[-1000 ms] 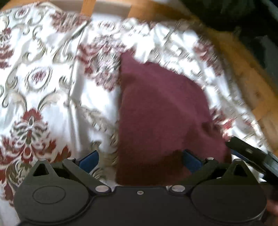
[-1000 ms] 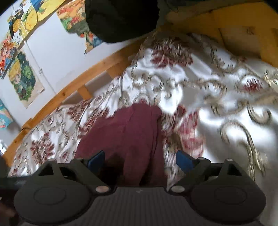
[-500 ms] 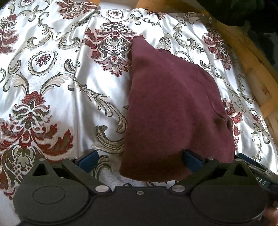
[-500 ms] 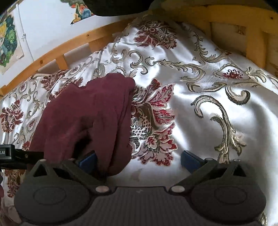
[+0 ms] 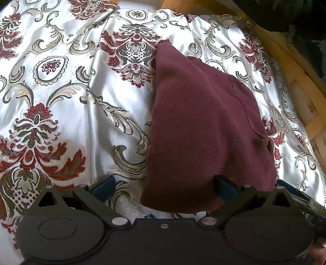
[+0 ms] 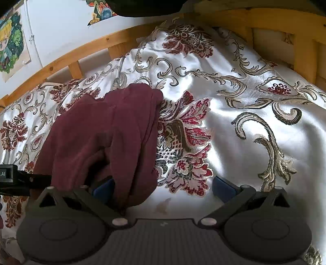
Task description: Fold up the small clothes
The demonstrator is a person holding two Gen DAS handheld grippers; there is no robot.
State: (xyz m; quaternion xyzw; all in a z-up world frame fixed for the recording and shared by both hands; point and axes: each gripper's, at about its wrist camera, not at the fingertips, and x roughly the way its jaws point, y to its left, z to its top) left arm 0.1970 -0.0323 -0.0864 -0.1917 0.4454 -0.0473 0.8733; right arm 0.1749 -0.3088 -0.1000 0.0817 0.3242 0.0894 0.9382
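A small maroon garment (image 5: pixel 203 130) lies folded on the patterned satin bedspread (image 5: pixel 67 114). My left gripper (image 5: pixel 163 189) is open, its near edge of the garment between the blue pads; the right pad (image 5: pixel 225 187) touches the cloth. In the right wrist view the same garment (image 6: pixel 106 130) lies at the left, bunched in folds. My right gripper (image 6: pixel 163 187) is open, its left pad (image 6: pixel 102 189) partly under the garment's near edge. The left gripper's body (image 6: pixel 12 179) shows at the far left.
The bedspread (image 6: pixel 244 114) covers a bed with a wooden frame (image 6: pixel 85 51) at the back and right (image 5: pixel 301 85). A white wall with cartoon posters (image 6: pixel 12 44) stands behind. A dark cloth (image 6: pixel 142 8) hangs at the top.
Both grippers have drawn back and settled over the garment, which now lies still on the bedspread. The views have gone from blurred to steady. Both stay open.
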